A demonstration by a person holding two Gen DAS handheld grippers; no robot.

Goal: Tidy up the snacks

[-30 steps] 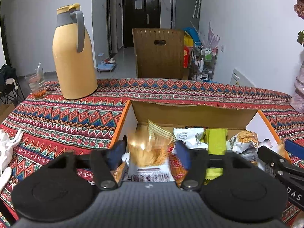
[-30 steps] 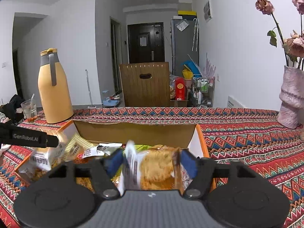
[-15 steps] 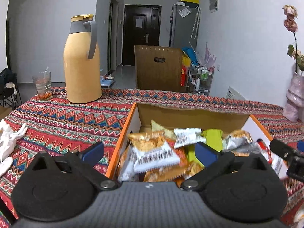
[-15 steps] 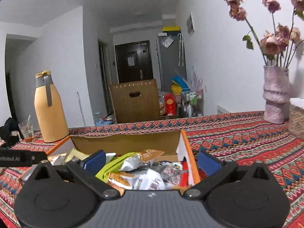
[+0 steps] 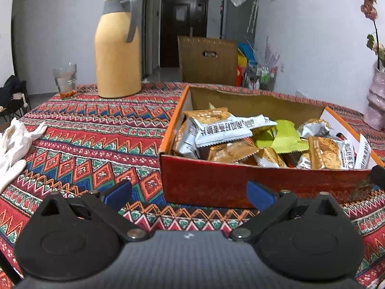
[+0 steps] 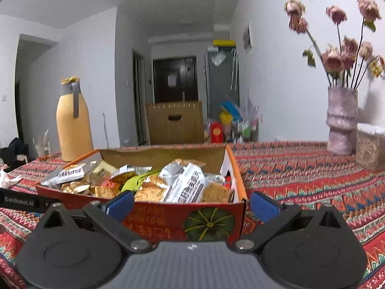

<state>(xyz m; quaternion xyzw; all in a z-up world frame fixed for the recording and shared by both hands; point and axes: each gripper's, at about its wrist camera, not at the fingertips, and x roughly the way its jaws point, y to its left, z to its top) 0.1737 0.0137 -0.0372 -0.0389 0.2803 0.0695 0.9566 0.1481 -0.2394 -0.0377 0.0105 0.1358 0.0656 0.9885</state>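
An open orange cardboard box (image 5: pixel 240 180) (image 6: pixel 168 219) sits on the patterned tablecloth, filled with several snack packets (image 5: pixel 221 130) (image 6: pixel 185 185) in white, gold and green wrappers. My left gripper (image 5: pixel 189 193) is open and empty, hanging just in front of the box's near left corner. My right gripper (image 6: pixel 192 204) is open and empty too, its blue fingers (image 6: pixel 263 206) straddling the box's near right corner. The left gripper's black arm shows at the left edge of the right wrist view.
A tall yellow thermos (image 5: pixel 116 48) (image 6: pixel 72 120) and a glass (image 5: pixel 65 80) stand at the table's far left. White gloves (image 5: pixel 14 142) lie at the left edge. A pink vase with dried flowers (image 6: pixel 341 120) and a container (image 6: pixel 370 144) stand far right. A wooden chair (image 5: pixel 208 60) is behind the table.
Both grippers let go of snack packets, which now lie in the box. Their jaws opened wide and both drew back and lower, from over the box to in front of its near wall.
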